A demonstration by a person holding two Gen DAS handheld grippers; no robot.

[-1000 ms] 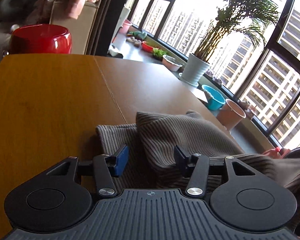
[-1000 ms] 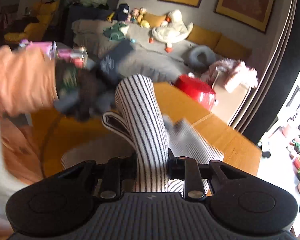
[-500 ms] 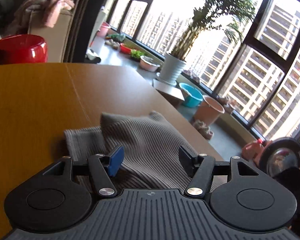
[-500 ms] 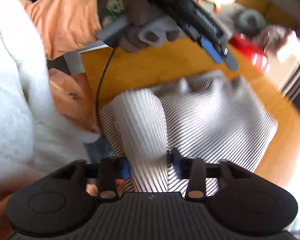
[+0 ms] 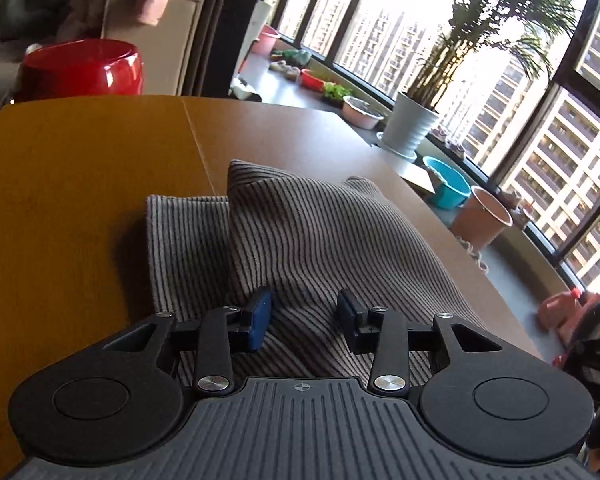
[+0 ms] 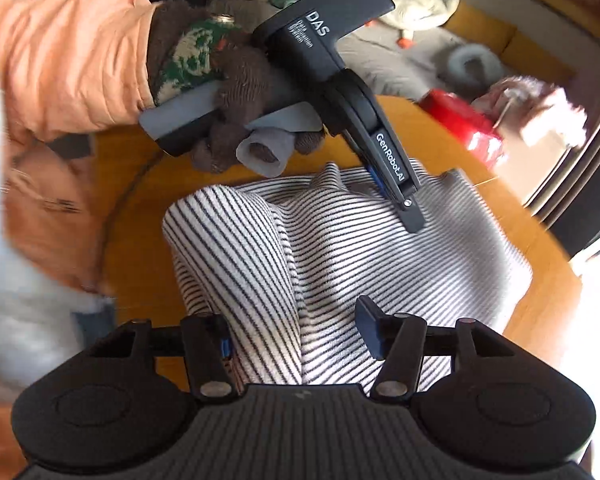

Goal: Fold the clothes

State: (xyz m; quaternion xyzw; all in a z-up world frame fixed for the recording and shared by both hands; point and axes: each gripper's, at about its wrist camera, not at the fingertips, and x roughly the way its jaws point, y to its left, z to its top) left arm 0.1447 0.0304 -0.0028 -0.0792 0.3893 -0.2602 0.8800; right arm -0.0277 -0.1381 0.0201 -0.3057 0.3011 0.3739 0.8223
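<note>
Your tabletop (image 5: 80, 168) carries the striped garment (image 5: 308, 240), which lies partly folded near the window-side edge, a narrower layer showing out from under its left side. Beyond the far edge stands a red pot (image 5: 82, 68); you cannot tell what is in it. On the sill sit a white planter (image 5: 410, 126) holding a tall palm, a pink basin (image 5: 362, 112), a blue bowl (image 5: 448, 184) and a terracotta pot (image 5: 482, 222); their contents are hidden from here.

Your left gripper (image 5: 304, 320) hovers low over the near part of the garment, its jaws closing, with a raised ridge of cloth between them but the pads not yet pressing it. Your gloved left hand (image 6: 236, 92) grips its handle.

Your right gripper (image 6: 296, 336) has its jaws opening; a rolled fold of the garment (image 6: 236, 264) runs up between them, against the left pad and clear of the right one.
</note>
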